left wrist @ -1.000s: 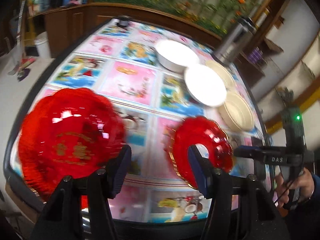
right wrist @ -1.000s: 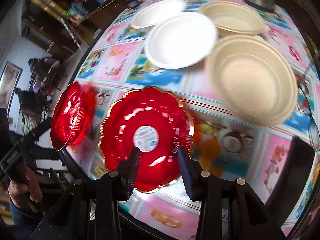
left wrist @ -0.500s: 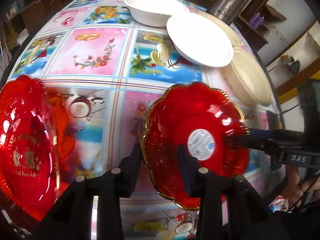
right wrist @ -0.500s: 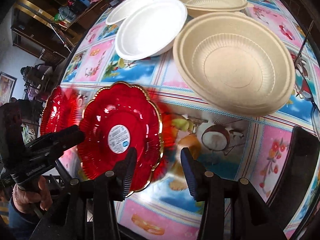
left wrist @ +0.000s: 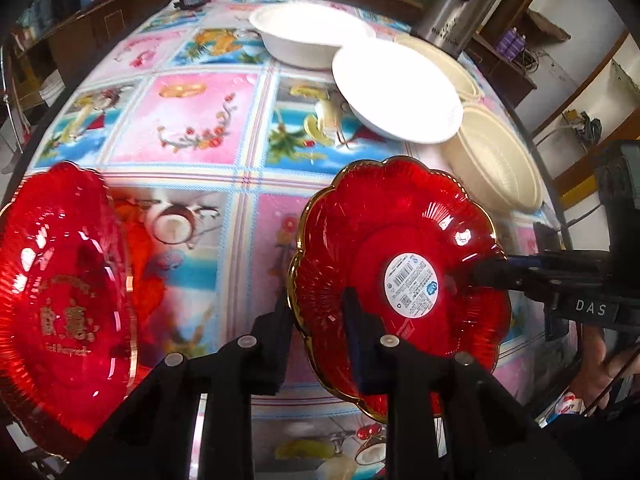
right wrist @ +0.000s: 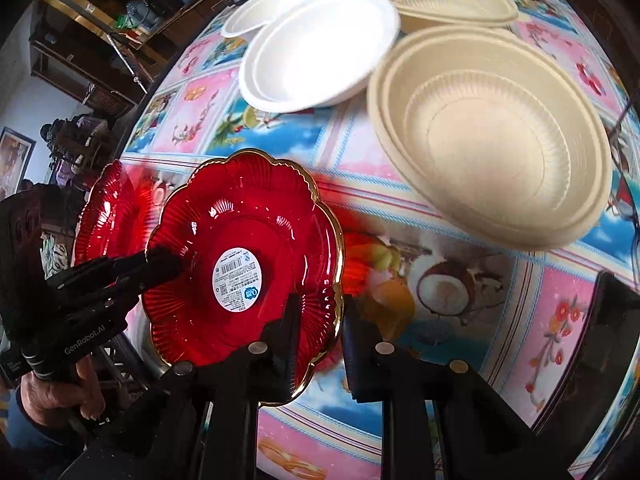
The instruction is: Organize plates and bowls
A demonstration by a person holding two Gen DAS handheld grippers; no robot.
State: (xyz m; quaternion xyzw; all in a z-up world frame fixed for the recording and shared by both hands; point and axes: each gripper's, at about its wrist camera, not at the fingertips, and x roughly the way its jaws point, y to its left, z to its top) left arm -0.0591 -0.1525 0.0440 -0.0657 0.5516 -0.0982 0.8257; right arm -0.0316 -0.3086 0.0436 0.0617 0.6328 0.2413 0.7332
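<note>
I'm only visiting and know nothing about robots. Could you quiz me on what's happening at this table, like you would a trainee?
1. True or false: the sticker-labelled red plate lies inside a white bowl.
2. Whose fingers straddle its rim? A) left gripper only B) right gripper only C) both
3. Fill in: the other red plate carries ___ lettering.
Key: 1 false; 2 C; 3 gold.
</note>
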